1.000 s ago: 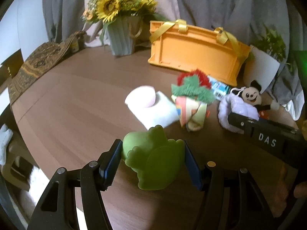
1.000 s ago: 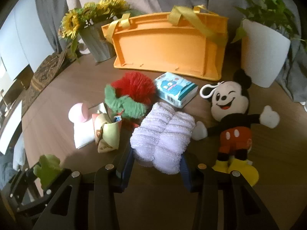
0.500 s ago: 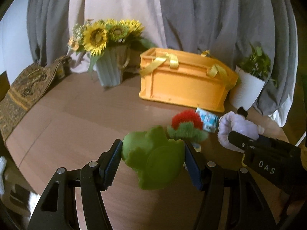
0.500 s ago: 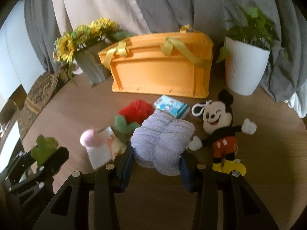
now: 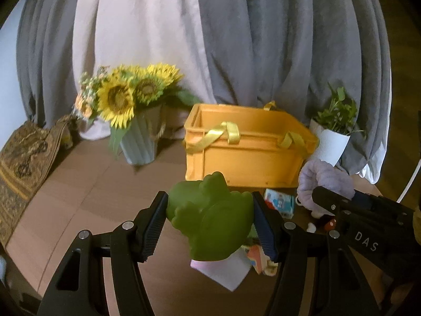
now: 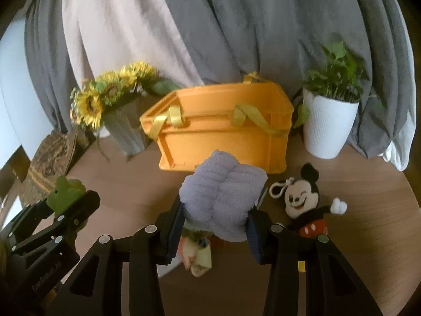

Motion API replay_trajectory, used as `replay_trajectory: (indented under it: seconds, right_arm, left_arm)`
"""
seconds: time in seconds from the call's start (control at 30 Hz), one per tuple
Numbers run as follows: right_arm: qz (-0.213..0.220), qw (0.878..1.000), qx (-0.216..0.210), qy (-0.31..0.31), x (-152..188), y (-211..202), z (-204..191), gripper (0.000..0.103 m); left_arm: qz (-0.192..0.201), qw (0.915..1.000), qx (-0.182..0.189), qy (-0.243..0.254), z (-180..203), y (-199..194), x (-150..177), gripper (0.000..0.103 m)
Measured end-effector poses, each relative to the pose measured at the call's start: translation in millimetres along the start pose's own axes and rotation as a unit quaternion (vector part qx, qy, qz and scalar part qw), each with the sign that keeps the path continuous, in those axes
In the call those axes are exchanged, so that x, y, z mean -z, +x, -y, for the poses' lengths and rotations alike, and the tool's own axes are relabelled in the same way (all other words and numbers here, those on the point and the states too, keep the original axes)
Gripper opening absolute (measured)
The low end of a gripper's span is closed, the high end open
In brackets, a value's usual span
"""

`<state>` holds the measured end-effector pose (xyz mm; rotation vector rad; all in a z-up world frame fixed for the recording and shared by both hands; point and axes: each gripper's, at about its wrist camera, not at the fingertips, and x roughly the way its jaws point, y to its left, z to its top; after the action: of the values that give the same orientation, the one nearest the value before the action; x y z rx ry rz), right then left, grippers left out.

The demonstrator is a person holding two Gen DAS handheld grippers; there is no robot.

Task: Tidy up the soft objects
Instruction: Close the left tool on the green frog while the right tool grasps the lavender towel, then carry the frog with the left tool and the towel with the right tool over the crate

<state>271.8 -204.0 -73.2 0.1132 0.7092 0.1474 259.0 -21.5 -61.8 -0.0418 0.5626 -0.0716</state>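
Orange crate point(image 5: 244, 155) stood near the table's point(image 5: 86, 200) far edge; its contents were not visible. Left gripper point(image 5: 210, 221) pinched the green toy point(image 5: 210, 218); right gripper point(image 6: 214, 221) pinched the lilac towel point(image 6: 223, 197), both raised before the crate.

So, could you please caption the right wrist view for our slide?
Right gripper lifts a folded lavender towel toward the orange crate.

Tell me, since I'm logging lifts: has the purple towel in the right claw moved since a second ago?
Yes. The purple towel, clamped in the right claw, has risen off the table, now overlapping the orange crate behind it.
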Motion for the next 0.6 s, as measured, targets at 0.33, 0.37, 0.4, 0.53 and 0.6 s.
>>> replay_trajectory:
  seconds: [0.33, 0.37, 0.4, 0.53, 0.6]
  right_arm:
    - [0.040, 0.999, 0.022, 0.009, -24.9, -4.7, -11.4, 0.043]
    - [0.043, 0.999, 0.023, 0.009, -28.4, -4.0, -11.9, 0.043]
    - [0.046, 0.999, 0.022, 0.010, -31.5, -3.4, -12.2, 0.043]
    - [0.061, 0.998, 0.028, 0.007, -43.8, -1.0, -12.9, 0.043]
    - [0.068, 0.997, 0.029, 0.009, -49.3, 0.8, -12.3, 0.043]
  left_arm:
    - [0.032, 0.9990, 0.028, 0.016, -5.0, 13.2, -33.6, 0.062]
    - [0.034, 0.9988, 0.031, 0.016, -5.1, 14.6, -36.6, 0.062]
    - [0.037, 0.9986, 0.034, 0.016, -5.3, 16.9, -41.2, 0.062]
    - [0.052, 0.9977, 0.035, 0.027, -3.3, 23.9, -54.7, 0.062]
    - [0.059, 0.9972, 0.034, 0.031, -2.3, 27.2, -60.5, 0.062]
